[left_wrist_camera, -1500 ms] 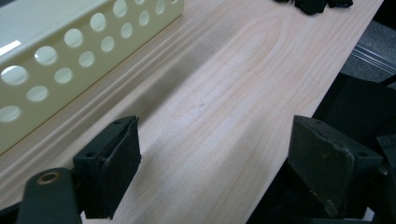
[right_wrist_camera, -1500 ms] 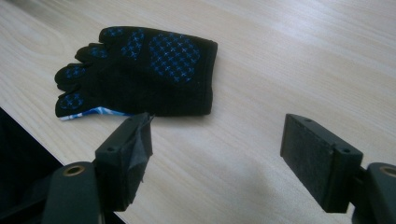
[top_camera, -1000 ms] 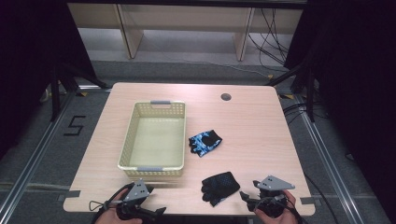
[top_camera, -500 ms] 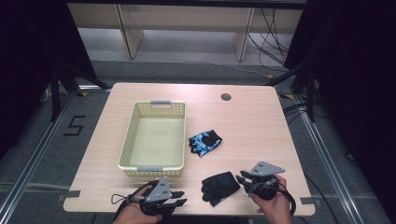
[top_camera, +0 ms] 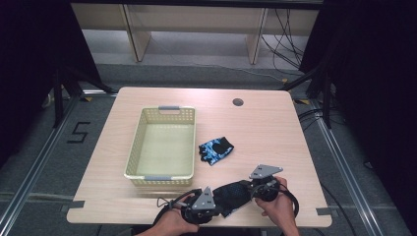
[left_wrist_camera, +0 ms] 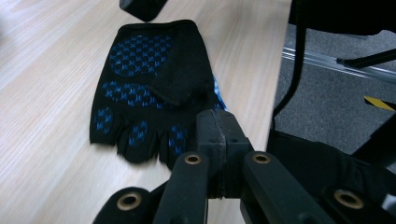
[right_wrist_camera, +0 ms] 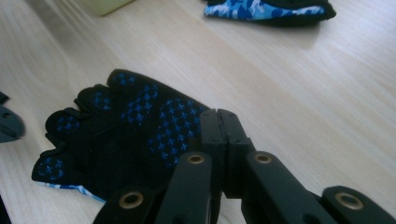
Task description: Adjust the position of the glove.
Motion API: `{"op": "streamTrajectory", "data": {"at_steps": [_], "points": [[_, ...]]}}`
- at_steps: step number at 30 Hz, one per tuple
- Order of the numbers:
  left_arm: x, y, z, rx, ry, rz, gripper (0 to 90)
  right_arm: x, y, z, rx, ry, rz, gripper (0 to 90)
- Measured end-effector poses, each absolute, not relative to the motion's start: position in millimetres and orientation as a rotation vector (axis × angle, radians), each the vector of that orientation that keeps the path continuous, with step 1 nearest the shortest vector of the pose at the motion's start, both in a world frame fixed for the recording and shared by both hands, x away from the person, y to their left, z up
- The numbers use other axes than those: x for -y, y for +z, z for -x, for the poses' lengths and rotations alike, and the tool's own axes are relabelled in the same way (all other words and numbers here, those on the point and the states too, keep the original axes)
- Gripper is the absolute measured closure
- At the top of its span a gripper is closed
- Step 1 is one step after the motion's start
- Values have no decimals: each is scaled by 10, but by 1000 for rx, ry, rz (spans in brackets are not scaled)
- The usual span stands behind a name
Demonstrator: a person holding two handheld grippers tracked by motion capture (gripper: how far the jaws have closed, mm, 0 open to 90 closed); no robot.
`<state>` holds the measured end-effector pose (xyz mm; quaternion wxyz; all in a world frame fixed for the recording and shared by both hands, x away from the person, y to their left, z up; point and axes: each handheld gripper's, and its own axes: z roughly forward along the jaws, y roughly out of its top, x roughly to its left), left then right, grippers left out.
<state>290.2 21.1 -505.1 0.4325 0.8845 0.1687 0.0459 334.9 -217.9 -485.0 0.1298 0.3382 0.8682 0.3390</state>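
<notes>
Wooden table (top_camera: 275,132), near edge: the black fingerless glove (top_camera: 235,195) lies lengthwise between the left gripper (top_camera: 215,208) and right gripper (top_camera: 250,189), jaws pressed together, empty. Farther off lie the camouflage glove (top_camera: 215,150) and basket (top_camera: 163,178).

Both grippers moved in on the black glove (top_camera: 235,195) near the table's 6 o'clock edge. Left gripper (top_camera: 212,209) slid from 7 o'clock toward the glove, now at its near end. Right gripper (top_camera: 250,189) came in from 5 o'clock to its far end. Both jaw pairs have just been closing, now pressed together, nothing between them.
</notes>
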Motion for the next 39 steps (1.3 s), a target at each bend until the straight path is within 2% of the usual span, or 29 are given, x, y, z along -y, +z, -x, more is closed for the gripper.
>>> {"op": "streamTrajectory", "data": {"at_steps": [11, 23, 31, 34, 35, 36, 39], "points": [[-152, -5120, -3050, -411, 163, -2287, 893, 2173, -4985, -3359, -2551, 951, -1030, 900], [-253, -5116, -3155, -443, 251, -2292, 892, 2146, -4995, -3255, -2534, 953, -1088, 900], [-259, -5122, -3168, -471, 253, -2283, 886, 2115, -4992, -3311, -2541, 964, -1110, 900], [-260, -5111, -3162, -475, 262, -2281, 837, 2129, -4983, -3319, -2544, 948, -1096, 859], [-264, -5086, -3148, -461, 270, -2283, 812, 2147, -4938, -3316, -2522, 950, -1108, 788], [-267, -5068, -3131, -457, 271, -2276, 786, 2151, -4940, -3321, -2497, 966, -1083, 763], [-310, -4988, -3077, -445, 296, -2270, 669, 2173, -4860, -3319, -2483, 969, -1089, 717]]}}
